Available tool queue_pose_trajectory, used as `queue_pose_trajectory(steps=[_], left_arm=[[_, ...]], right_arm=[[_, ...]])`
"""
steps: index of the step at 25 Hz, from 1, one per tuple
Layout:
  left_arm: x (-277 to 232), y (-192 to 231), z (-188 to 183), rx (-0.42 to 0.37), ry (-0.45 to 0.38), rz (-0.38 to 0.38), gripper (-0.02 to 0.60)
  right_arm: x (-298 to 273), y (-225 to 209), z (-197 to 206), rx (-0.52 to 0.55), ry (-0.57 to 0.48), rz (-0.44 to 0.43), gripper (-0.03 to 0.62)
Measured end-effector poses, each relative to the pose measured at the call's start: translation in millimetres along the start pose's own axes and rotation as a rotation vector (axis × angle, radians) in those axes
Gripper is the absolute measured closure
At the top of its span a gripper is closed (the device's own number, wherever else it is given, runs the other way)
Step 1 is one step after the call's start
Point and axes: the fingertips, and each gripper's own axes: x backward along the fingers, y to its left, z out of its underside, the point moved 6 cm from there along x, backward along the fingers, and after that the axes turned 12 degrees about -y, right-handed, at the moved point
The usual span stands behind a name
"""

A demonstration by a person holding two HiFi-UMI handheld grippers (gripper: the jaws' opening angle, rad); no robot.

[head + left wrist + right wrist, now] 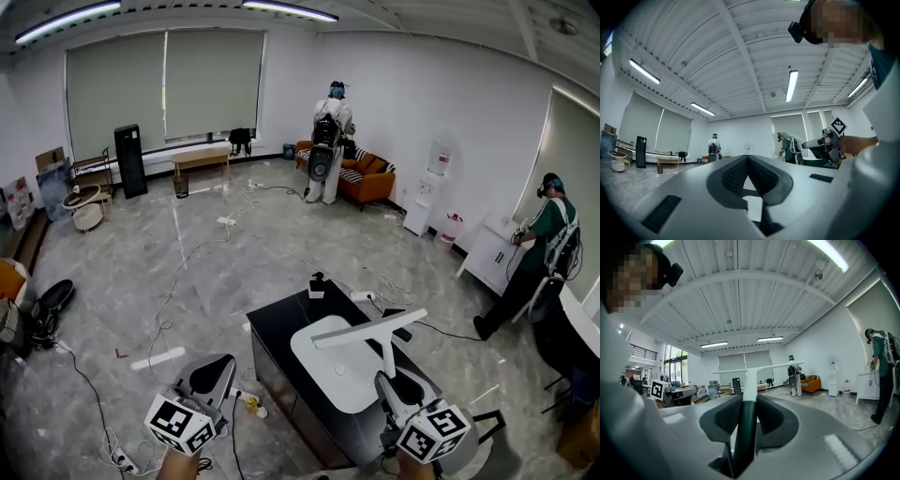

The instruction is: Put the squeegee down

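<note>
**Room tally**

Two claws: the left claw and the right claw. One squeegee. One black bench. Two other people. One orange sofa. One water dispenser.

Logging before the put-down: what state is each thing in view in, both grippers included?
squeegee: gripped by its dark handle, blade across the far end, not yet set down.
right gripper: shut on the squeegee's handle.
left gripper: jaws together, nothing between them.
window blinds: drawn down.
ceiling lights: on.
</note>
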Motion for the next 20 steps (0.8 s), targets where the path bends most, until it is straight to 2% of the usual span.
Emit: queue_pose_trajectory(steps=[14,20], left_arm=[[-87.4,-42.3,17.7,-0.077,0.048,-0.165,0.576],[-113.7,-65.4,31.2,-0.091,0.071,-0.203,0.576]], right_arm=[[-69.7,-125.0,-3.9,-0.087,0.016,-0.189,0.491],[-83.5,-165.6,1.1,-0.114,0.029,-0.241,0.492]])
